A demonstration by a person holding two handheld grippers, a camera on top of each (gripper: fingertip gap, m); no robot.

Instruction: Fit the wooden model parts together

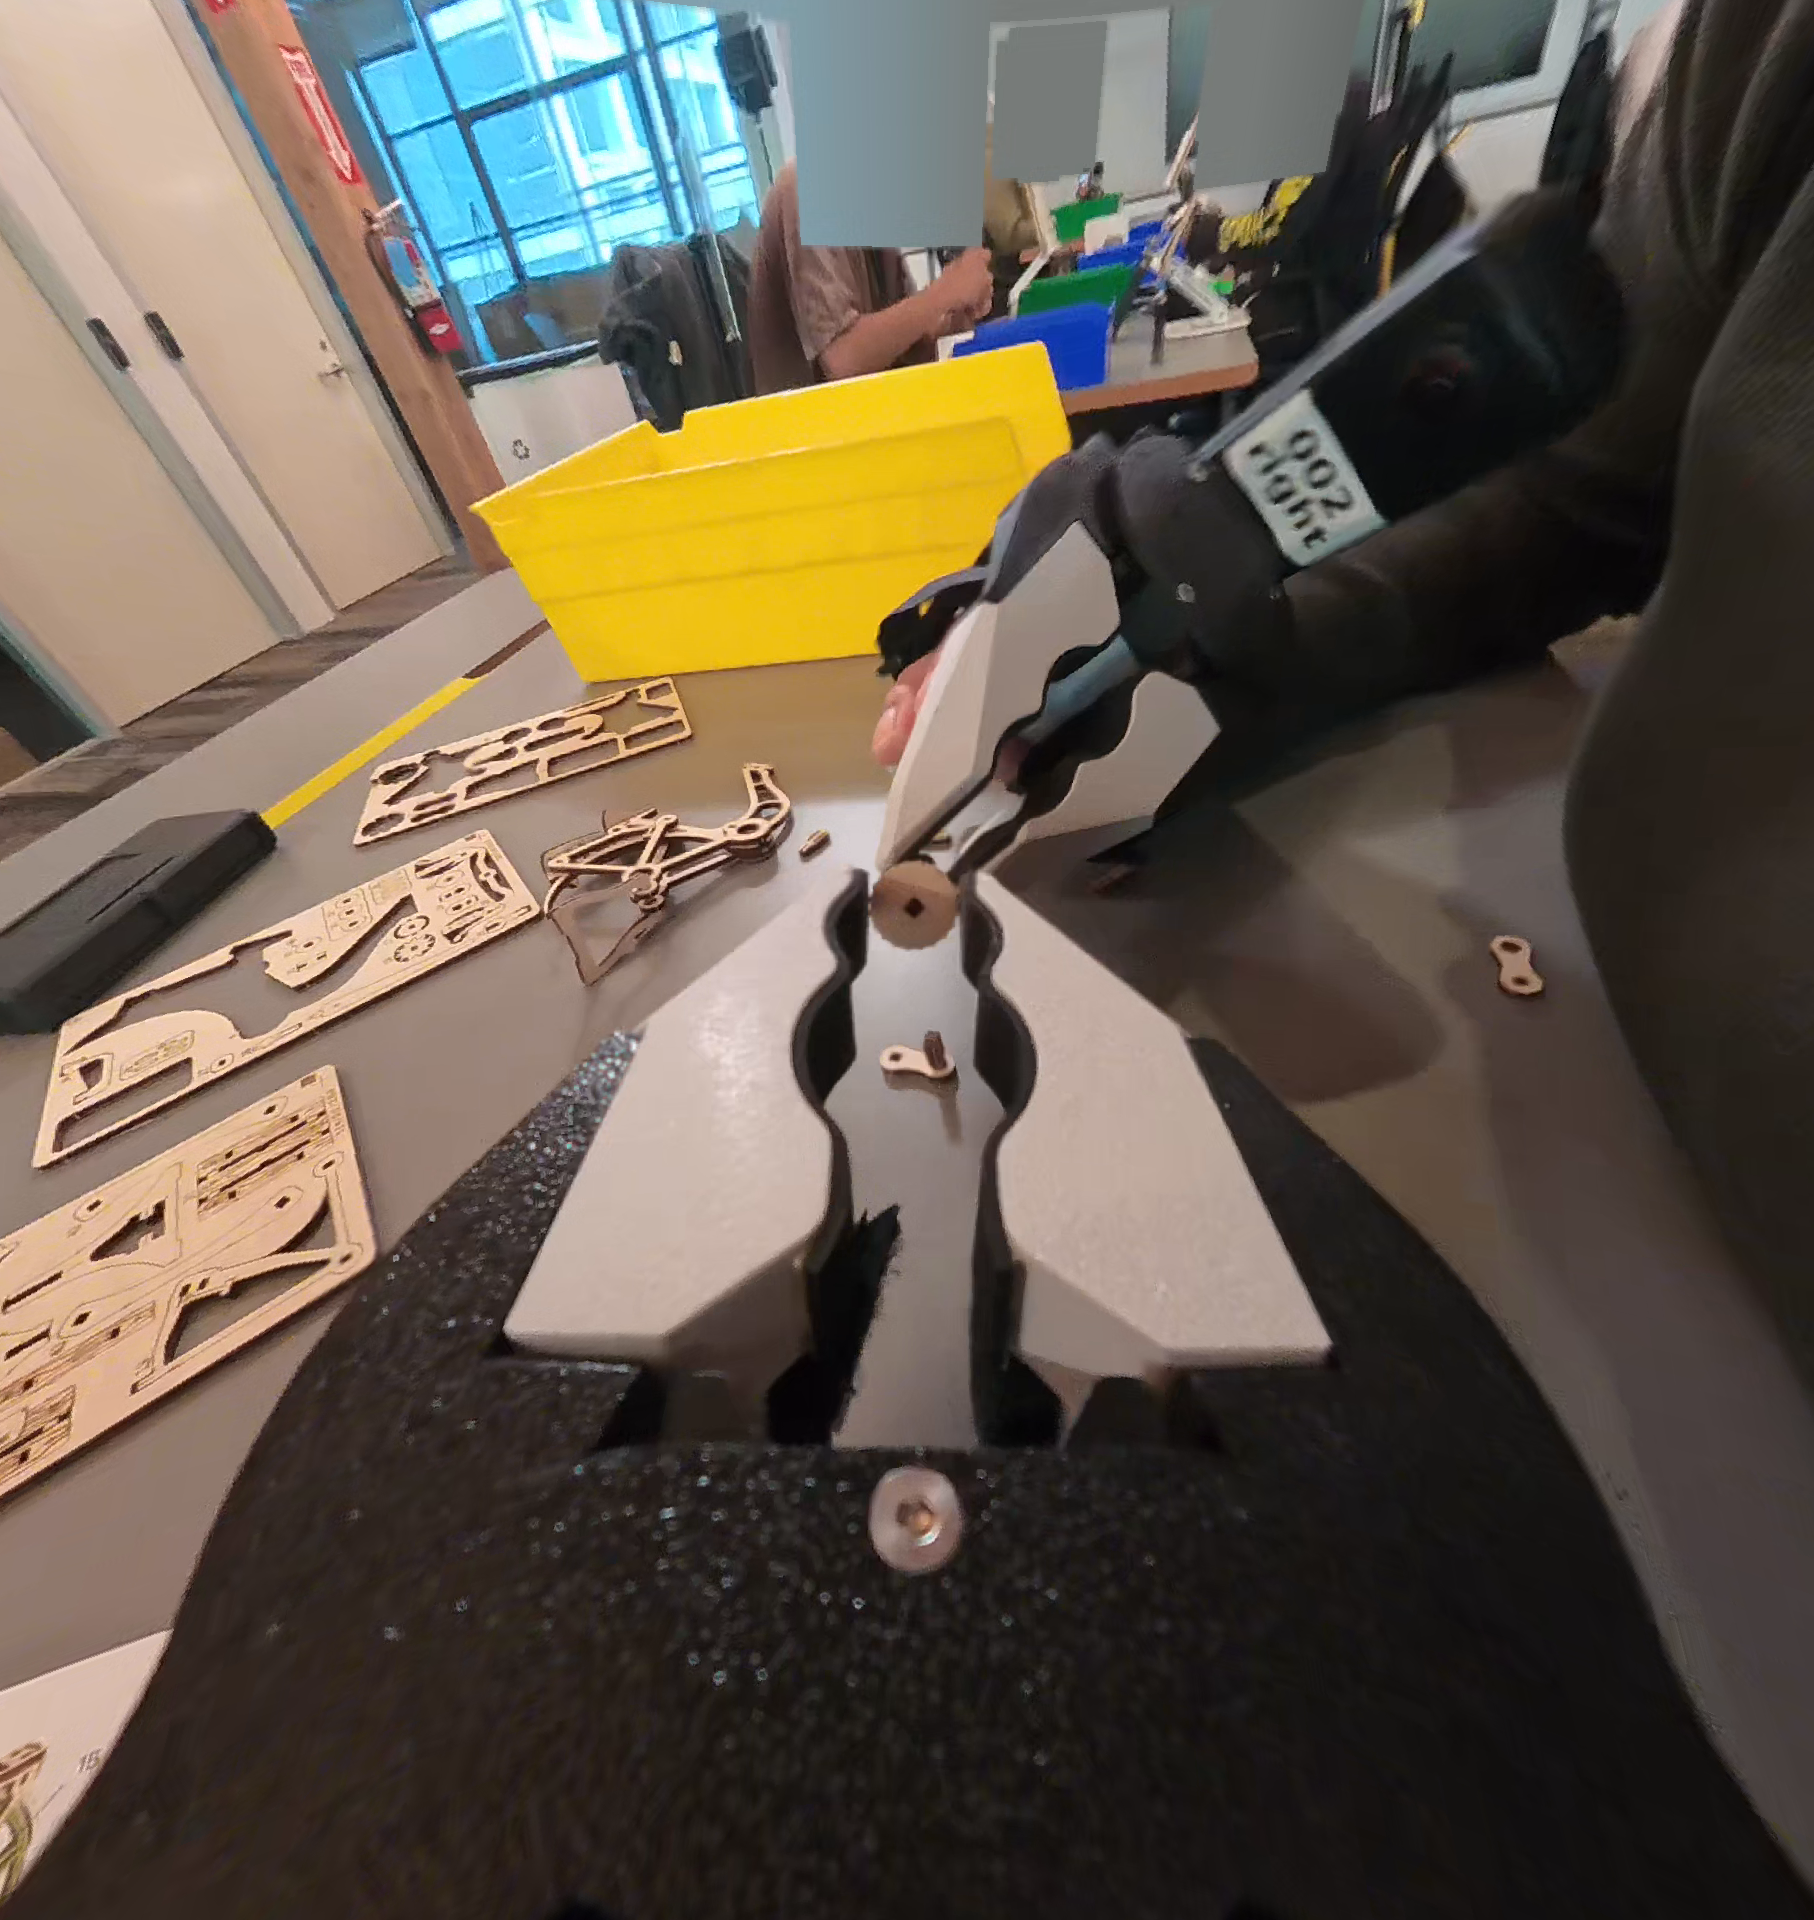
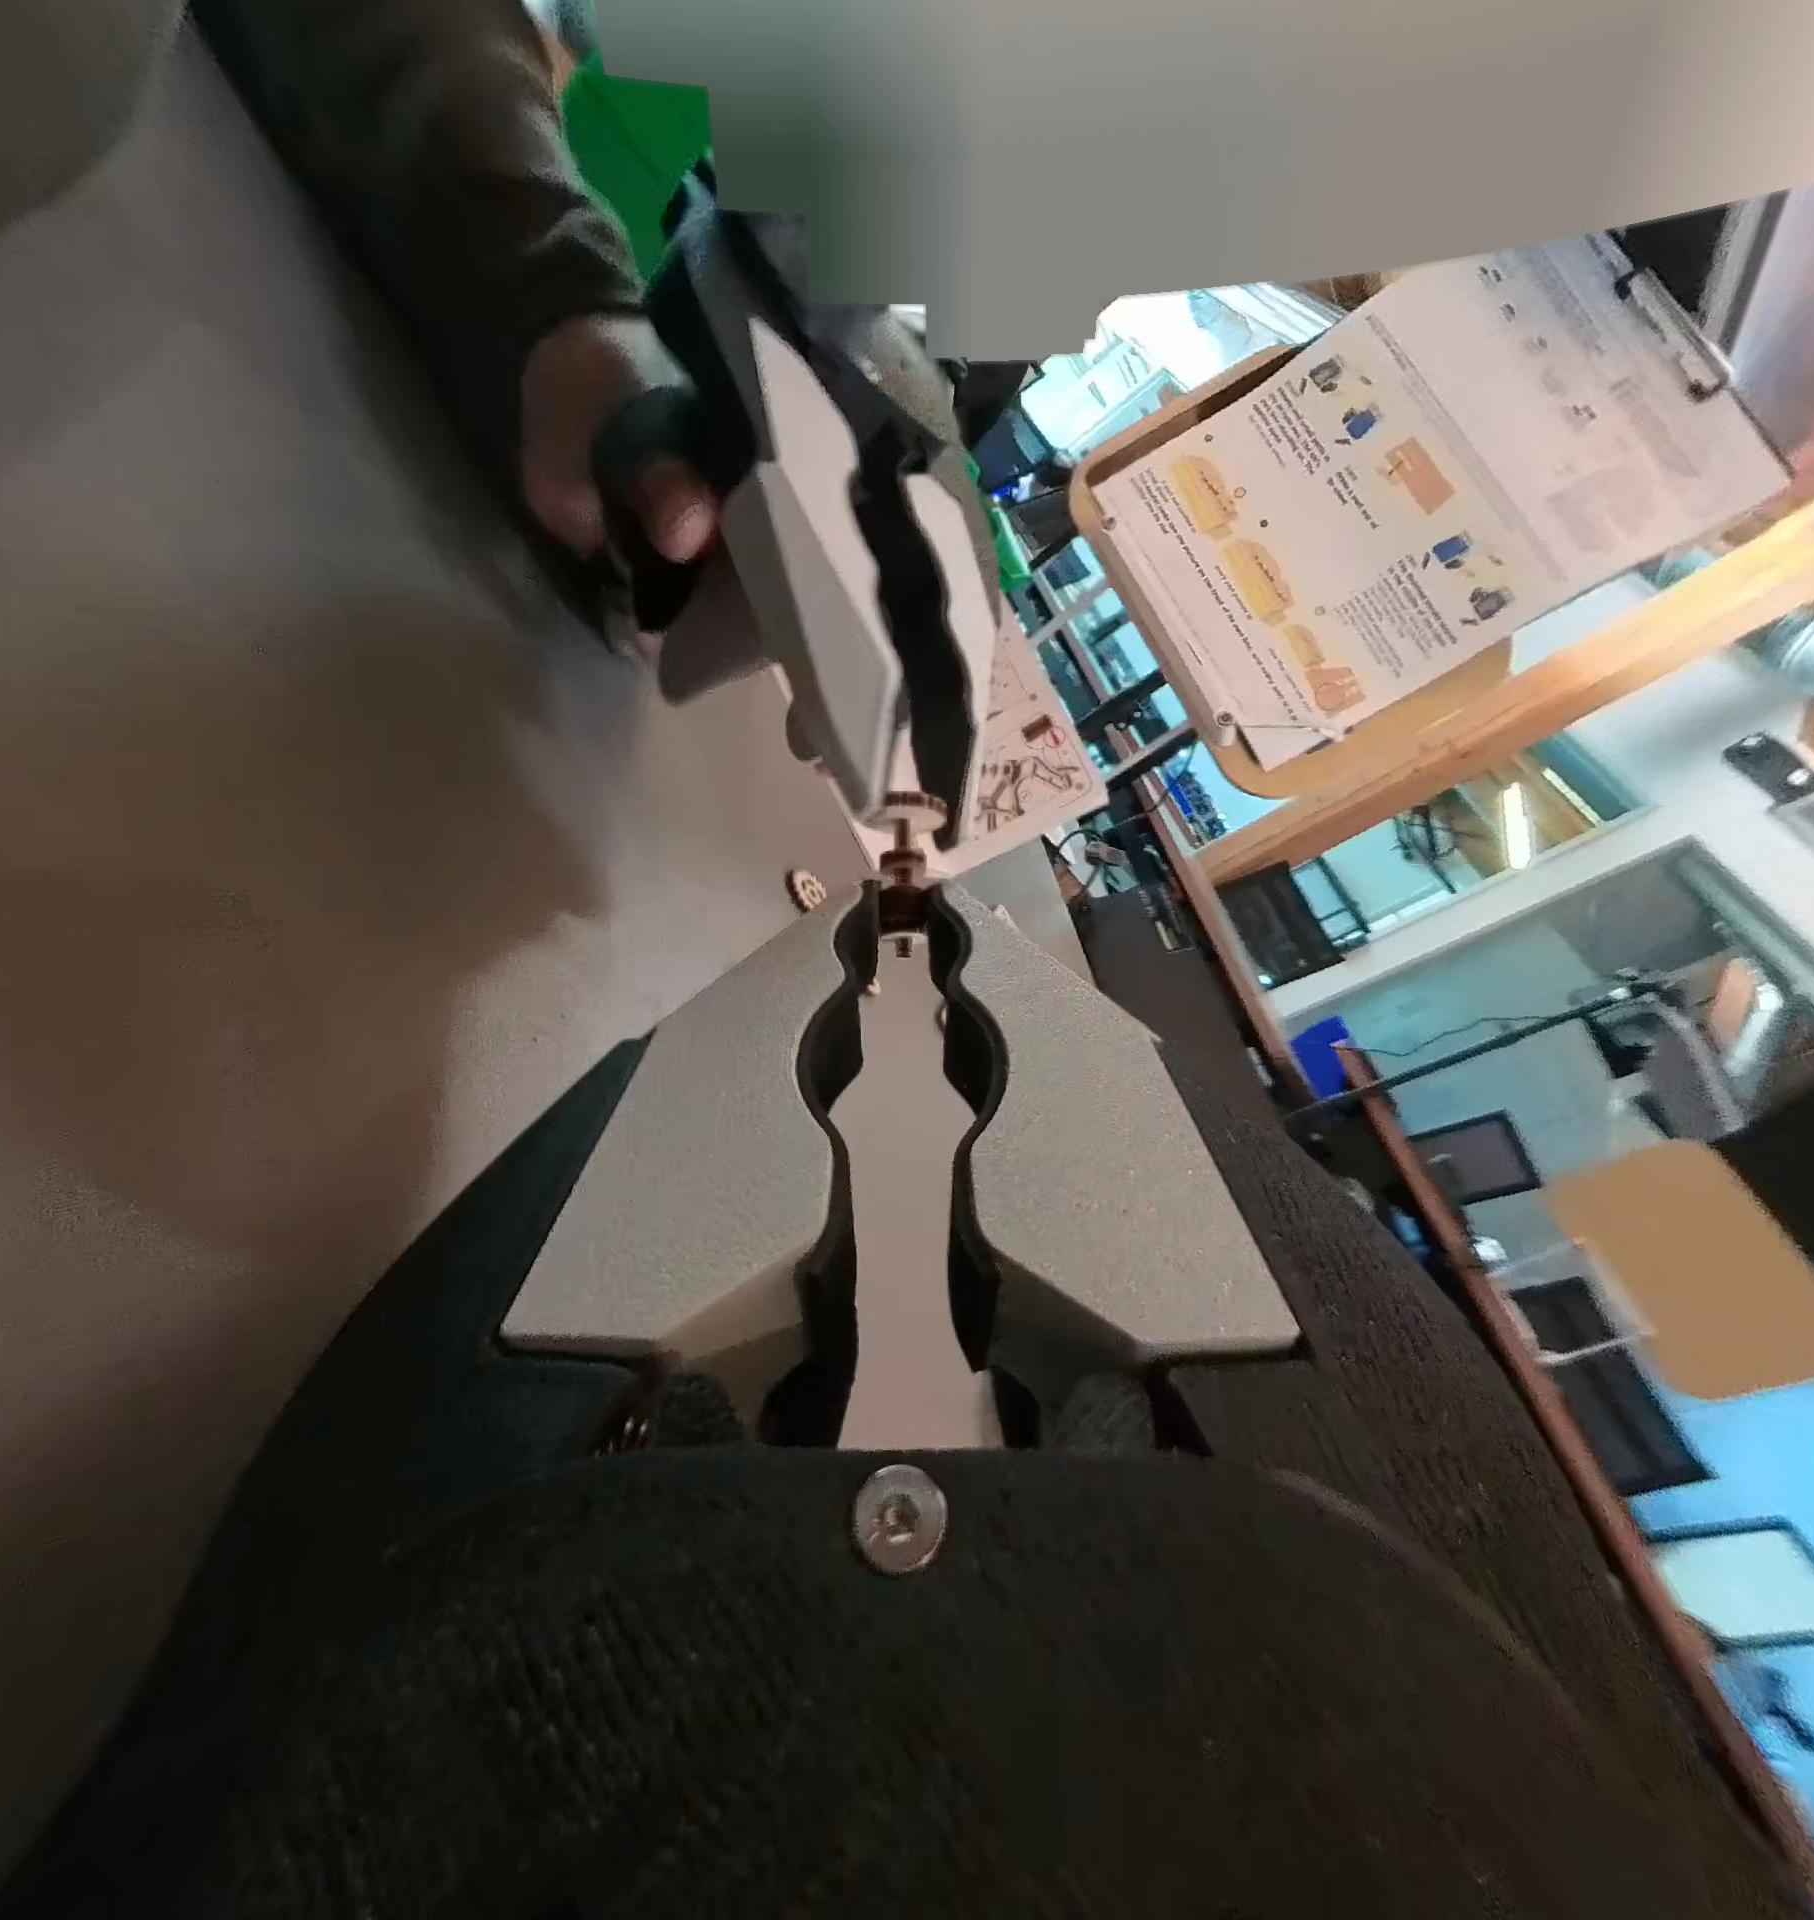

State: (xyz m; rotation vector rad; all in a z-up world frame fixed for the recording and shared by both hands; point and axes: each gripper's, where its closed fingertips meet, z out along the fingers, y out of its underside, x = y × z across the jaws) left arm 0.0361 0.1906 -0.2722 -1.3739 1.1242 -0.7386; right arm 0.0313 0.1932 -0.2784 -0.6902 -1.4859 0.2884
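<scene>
Claws meet tip to tip above the grey counter [image 1: 1298,935]: the left claw [image 1: 915,906] clenches a round, toothed wooden gear [image 1: 914,910], and the right claw [image 2: 898,906] clenches a small dark wooden axle piece [image 2: 899,902] touching it.

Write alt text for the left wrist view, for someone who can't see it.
The left gripper pinches a small round wooden gear at its fingertips while the right gripper meets it from above. Laser-cut wooden part sheets and a yellow plastic bin sit on the grey table.

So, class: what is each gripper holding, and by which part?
Left gripper: small round wooden wheel, pinched across its rim. Right gripper: a small wooden axle piece, at its end.
</scene>
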